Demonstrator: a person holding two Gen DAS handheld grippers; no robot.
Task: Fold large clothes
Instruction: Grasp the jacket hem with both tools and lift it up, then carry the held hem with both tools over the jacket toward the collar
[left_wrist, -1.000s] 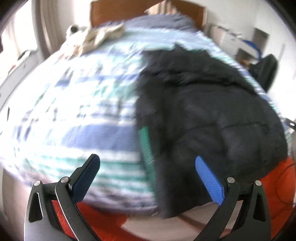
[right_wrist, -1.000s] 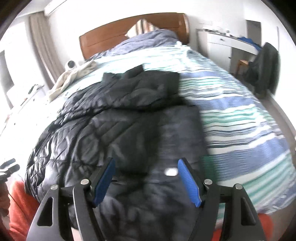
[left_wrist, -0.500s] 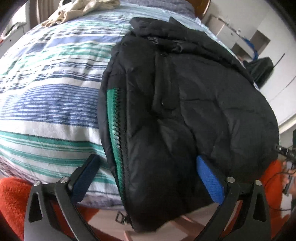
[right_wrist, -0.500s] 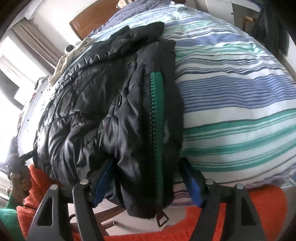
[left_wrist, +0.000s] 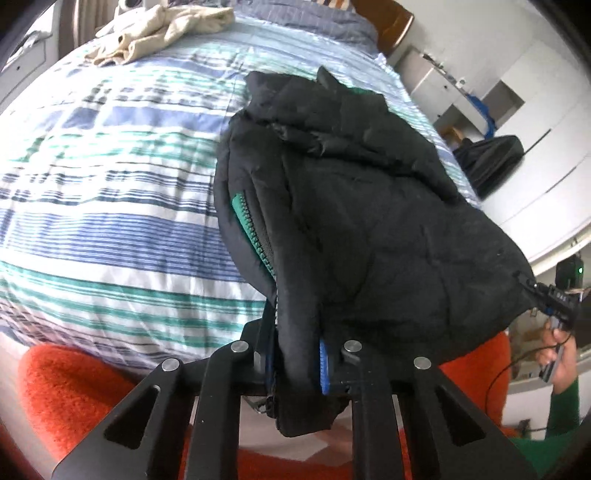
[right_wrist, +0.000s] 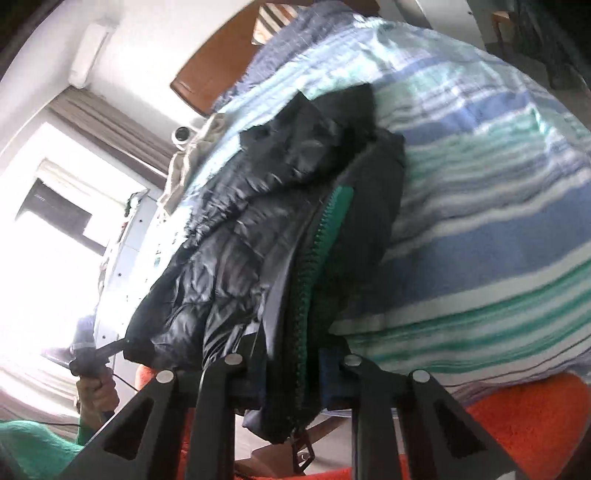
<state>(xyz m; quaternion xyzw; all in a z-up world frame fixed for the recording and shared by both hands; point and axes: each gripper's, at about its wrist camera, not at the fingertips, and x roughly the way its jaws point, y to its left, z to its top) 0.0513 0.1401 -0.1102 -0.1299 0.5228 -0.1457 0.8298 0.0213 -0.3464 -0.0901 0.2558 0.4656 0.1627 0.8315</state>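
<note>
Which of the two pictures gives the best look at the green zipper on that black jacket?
The right wrist view: the green zipper runs in a long strip down the black jacket, nearly to the clamped hem. The left wrist view shows only a short stretch peeking from under a fold of the jacket.

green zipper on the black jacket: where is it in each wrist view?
Left wrist: green zipper left of centre, running down the jacket's left edge toward the clamped hem.
Right wrist: the zipper sits centre, running down into the jaws.
Shared landmark: beige cloth by the headboard.
</note>
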